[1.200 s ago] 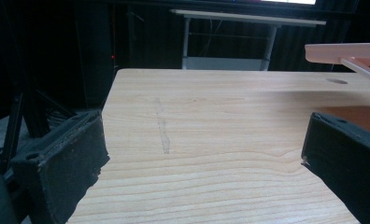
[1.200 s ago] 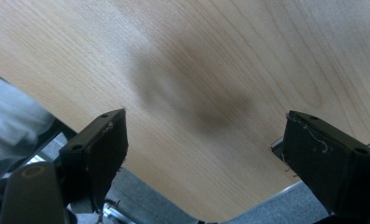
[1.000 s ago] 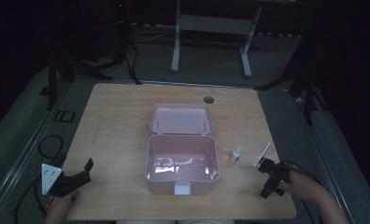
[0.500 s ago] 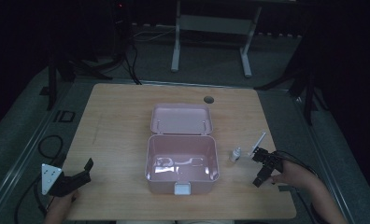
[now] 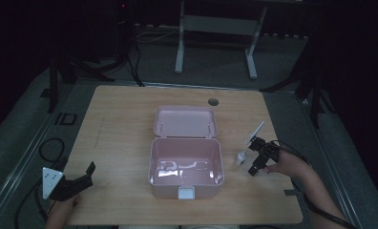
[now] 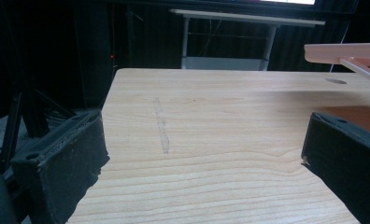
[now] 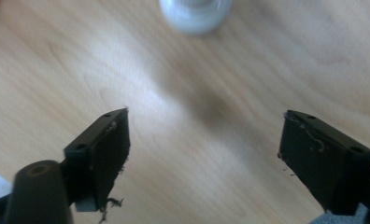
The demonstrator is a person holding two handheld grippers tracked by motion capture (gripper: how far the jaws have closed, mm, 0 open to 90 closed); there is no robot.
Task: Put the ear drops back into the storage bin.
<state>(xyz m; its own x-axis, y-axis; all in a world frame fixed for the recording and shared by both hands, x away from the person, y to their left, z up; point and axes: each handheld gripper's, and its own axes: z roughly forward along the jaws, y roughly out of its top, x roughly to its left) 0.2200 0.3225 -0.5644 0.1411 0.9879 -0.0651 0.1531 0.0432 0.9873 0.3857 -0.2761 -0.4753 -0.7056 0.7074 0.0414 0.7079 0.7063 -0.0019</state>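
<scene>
Near the right edge of the surface (image 5: 130, 124) the right gripper (image 5: 257, 157) hung with its jaws spread wide and nothing between them; they had just been drawing in a little, but only bare wood lay in the gap. Just beyond its fingertips stood the small white bottle (image 5: 241, 158), upright, close beside the right wall of the pink box (image 5: 186, 168) and apart from it. From the right gripper view the bottle (image 7: 195, 13) sat ahead of the jaws and off toward the left one, not centred.

That offset looked to me like the main risk: if the gripper went forward as it was aimed, one jaw could strike the bottle's side and knock it over or shove it against the box wall before the other touched it. A light, narrow bottle would likely tip or roll toward the edge. A thin white stick (image 5: 255, 132) lay just behind, toward the far right corner, and a careless sweep might catch it too.

At the near left corner the left gripper (image 5: 82, 177) rested with its jaws wide apart, holding nothing, well away from the box with its lid (image 5: 185, 121) thrown back.
</scene>
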